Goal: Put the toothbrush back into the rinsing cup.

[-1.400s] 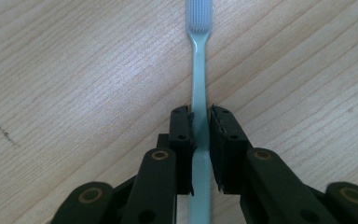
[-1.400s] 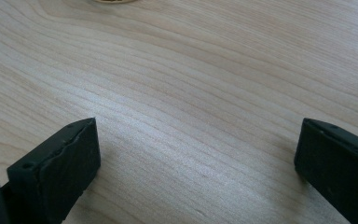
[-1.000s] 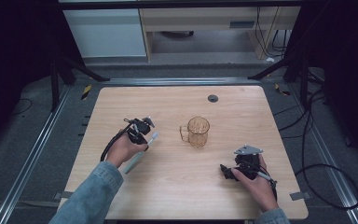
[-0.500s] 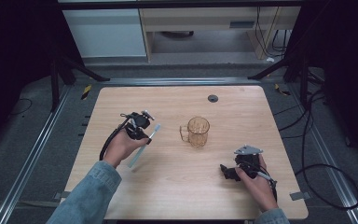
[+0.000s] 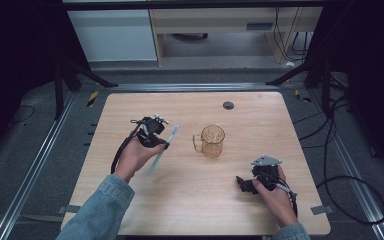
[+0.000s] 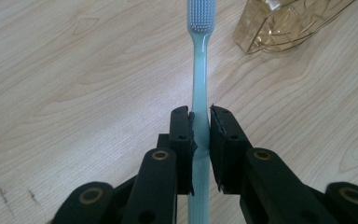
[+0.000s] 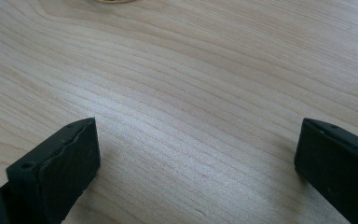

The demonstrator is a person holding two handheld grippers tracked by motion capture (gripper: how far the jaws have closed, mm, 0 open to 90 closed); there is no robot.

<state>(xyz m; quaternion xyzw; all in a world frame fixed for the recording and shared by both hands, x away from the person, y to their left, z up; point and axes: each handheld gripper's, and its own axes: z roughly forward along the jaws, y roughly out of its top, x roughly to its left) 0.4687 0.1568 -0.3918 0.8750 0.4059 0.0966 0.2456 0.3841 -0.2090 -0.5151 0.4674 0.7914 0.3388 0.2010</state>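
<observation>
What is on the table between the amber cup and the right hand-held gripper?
Nothing: bare wood separates the cup and right hand-held gripper in the high view.

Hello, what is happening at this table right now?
A person works at a wooden table with a hand-held gripper in each hand. The left hand-held gripper is shut on the handle of a light blue toothbrush, with the bristle end pointing toward an amber cup near the middle of the table. The right hand-held gripper is open and holds nothing, low over bare wood.

Pale matt wood table (image 5: 190, 200), translucent glossy plastic toothbrush (image 6: 199, 88), clear amber cup (image 5: 212, 141)
</observation>
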